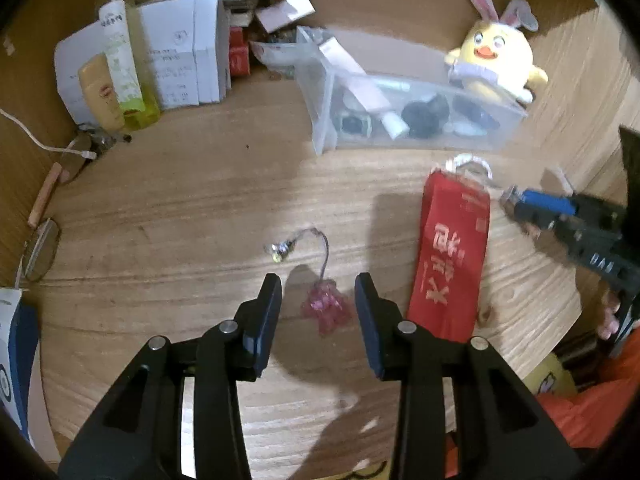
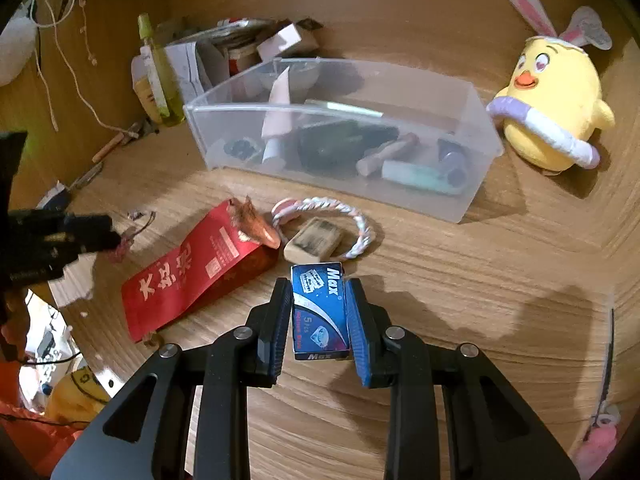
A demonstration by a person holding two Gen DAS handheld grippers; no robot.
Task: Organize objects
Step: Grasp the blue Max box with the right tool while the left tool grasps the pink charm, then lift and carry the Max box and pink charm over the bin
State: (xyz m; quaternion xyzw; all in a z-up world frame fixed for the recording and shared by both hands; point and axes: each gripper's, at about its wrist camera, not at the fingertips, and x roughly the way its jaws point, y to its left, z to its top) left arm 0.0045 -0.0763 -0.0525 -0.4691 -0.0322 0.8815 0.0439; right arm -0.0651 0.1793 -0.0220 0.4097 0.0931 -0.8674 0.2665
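Note:
A pink charm (image 1: pixel 326 308) on a thin cord with a metal clasp (image 1: pixel 280 250) lies on the wooden table (image 1: pixel 180 208). My left gripper (image 1: pixel 318 284) is open, its pads on either side of the charm and not pressing on it. My right gripper (image 2: pixel 319 286) is shut on a small blue "Max" razor-blade box (image 2: pixel 320 312), held above the table. The left wrist view shows that gripper (image 1: pixel 516 202) at the right edge. A clear plastic bin (image 2: pixel 280 109) with several small items stands behind; its near wall (image 1: pixel 326 120) shows in the left wrist view.
A red paper packet (image 2: pixel 200 272) lies between the grippers, with an eraser (image 2: pixel 314 242) and a pink-white rope ring (image 2: pixel 362 224) beside it. A yellow chick plush (image 2: pixel 552 112) sits at the right. Bottles and white boxes (image 1: pixel 176 52) crowd the back left; glasses (image 1: pixel 40 248) lie at the left.

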